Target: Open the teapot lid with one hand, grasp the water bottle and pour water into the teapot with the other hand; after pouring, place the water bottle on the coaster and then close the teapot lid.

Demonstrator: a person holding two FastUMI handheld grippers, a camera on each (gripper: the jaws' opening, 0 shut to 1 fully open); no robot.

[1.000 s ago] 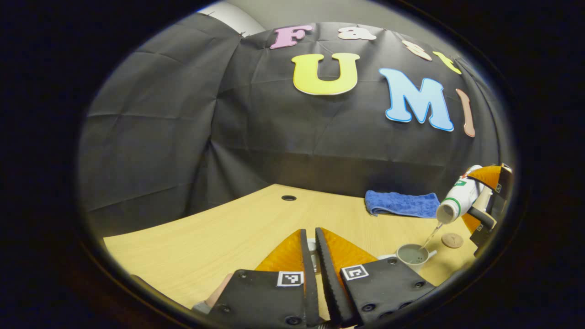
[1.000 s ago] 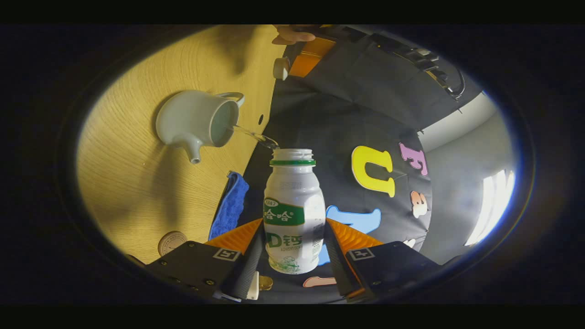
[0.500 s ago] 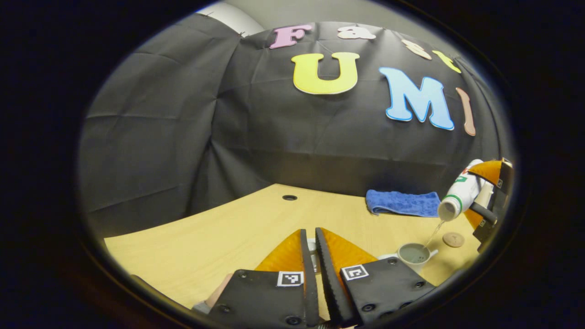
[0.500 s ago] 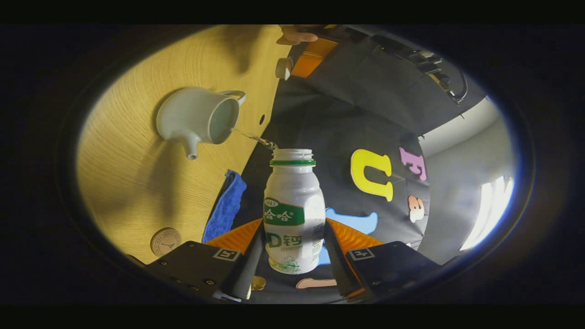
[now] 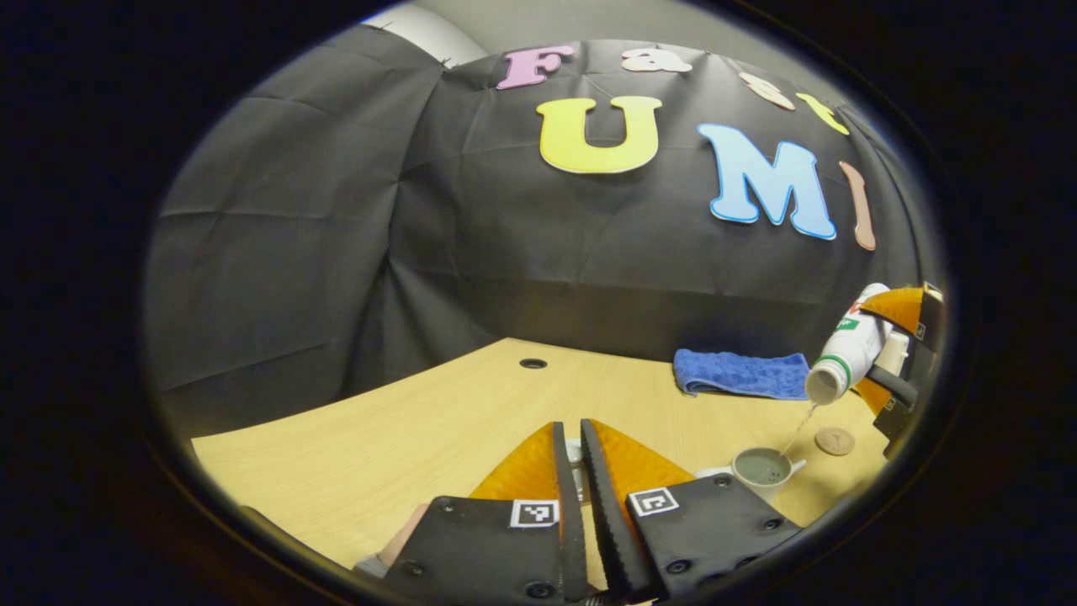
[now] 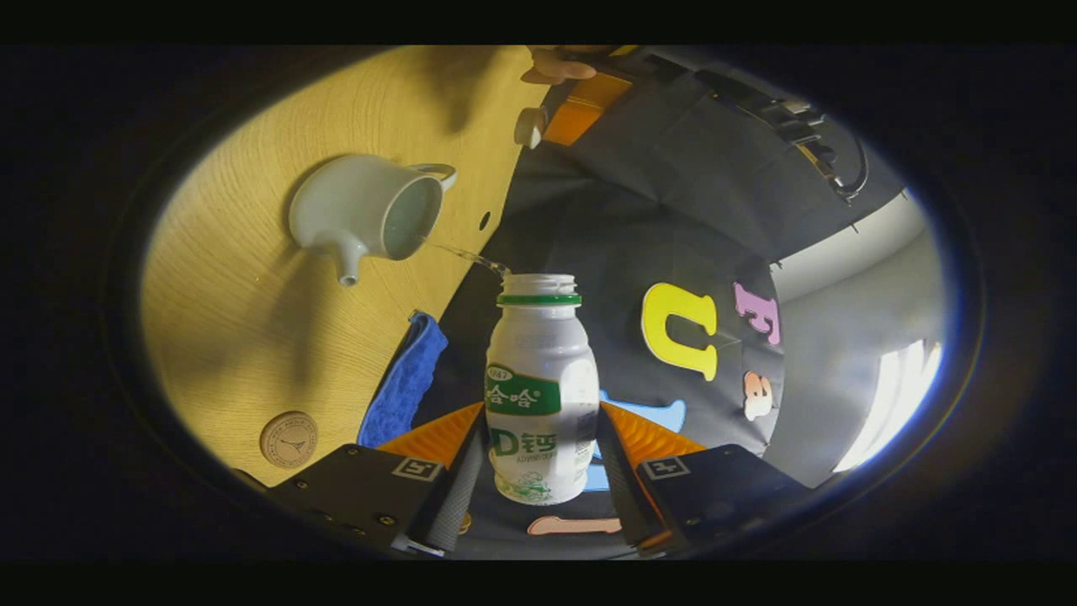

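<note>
A white water bottle with a green label is tilted mouth-down, and my right gripper is shut on its body. A thin stream of water runs from its mouth into the open pale teapot on the wooden table. In the left gripper view the same bottle pours from the right into the teapot. My left gripper is held above the table, shut on the small pale teapot lid. That lid also shows far off in the right gripper view. A round wooden coaster lies just beyond the teapot.
A folded blue cloth lies at the back of the table near the black wall. A small round hole sits in the tabletop near its far edge. A hand holds the left gripper.
The bottle has risen a little and tipped steeper while the water keeps flowing into the teapot. The left gripper with the lid has stayed still.
</note>
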